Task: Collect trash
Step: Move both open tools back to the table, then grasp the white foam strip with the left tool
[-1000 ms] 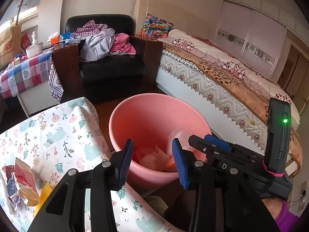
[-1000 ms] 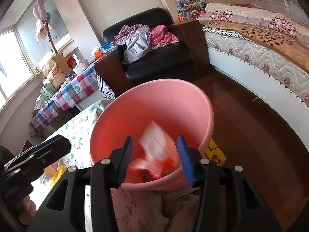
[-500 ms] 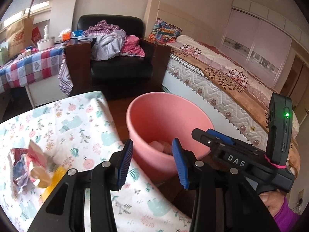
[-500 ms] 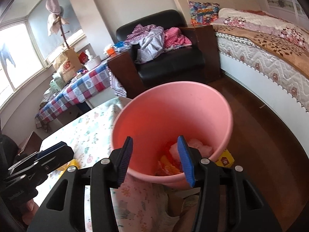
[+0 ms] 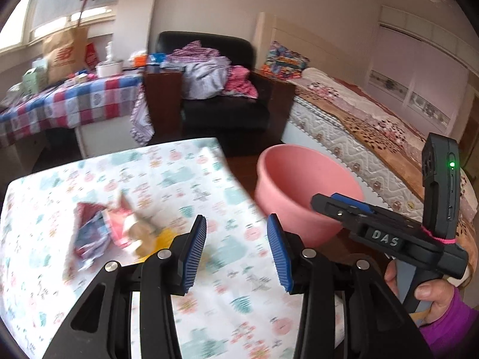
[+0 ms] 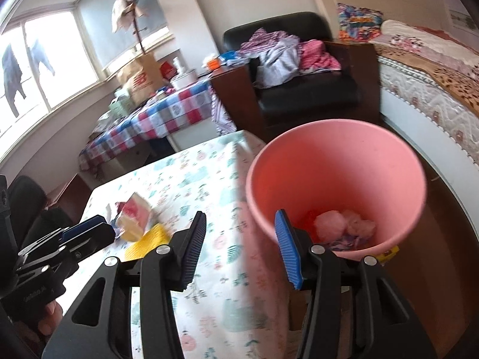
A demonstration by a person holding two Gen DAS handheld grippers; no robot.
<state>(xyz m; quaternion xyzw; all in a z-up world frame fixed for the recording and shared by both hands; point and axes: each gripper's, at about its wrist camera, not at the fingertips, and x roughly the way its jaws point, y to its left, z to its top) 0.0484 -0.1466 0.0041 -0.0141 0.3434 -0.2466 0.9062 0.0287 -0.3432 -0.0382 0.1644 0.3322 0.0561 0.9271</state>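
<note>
Reach slow, with both the left gripper (image 5: 236, 251) and right gripper (image 6: 241, 246) open and empty, for the crumpled wrappers (image 5: 112, 229) on the flowery table (image 5: 179, 179), beside the pink bin (image 6: 335, 179).

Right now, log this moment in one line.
left jaws: open, empty | right jaws: open, empty | wrappers: on table | bin: holds trash

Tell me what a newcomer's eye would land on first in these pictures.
The pink bucket on the floor beside the table stands out first, with crumpled trash lying at its bottom. Next comes the heap of wrappers left on the floral tablecloth, ahead of the empty left gripper. Behind, a black armchair piled with clothes sits beside the bed.
</note>
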